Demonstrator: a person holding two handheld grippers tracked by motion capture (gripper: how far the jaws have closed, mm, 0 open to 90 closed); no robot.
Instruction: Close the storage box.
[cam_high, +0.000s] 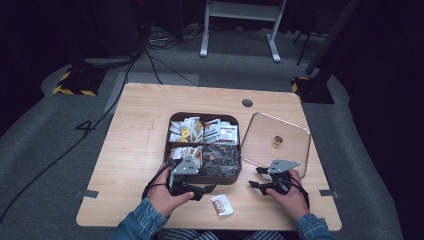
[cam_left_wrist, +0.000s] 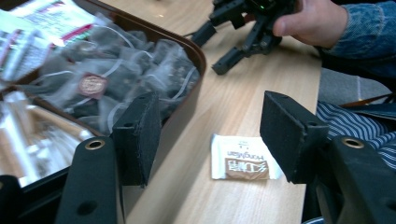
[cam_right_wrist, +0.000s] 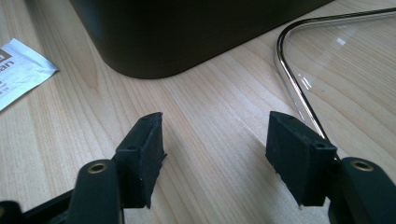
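The left gripper (cam_left_wrist: 210, 140) hovers with its jaws apart and empty over a small sachet (cam_left_wrist: 243, 158) lying flat on the table (cam_high: 135, 150), just near of the brown divided box (cam_high: 205, 177). The sachet is white with a brown label, its long axis running roughly left to right. The right gripper (cam_right_wrist: 215, 154) is likewise parted over bare wood beside the glass lid (cam_right_wrist: 336, 60).

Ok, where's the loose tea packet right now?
The tea packet lies flat on the table, in front of the box, between the left gripper and right gripper, touching neither.
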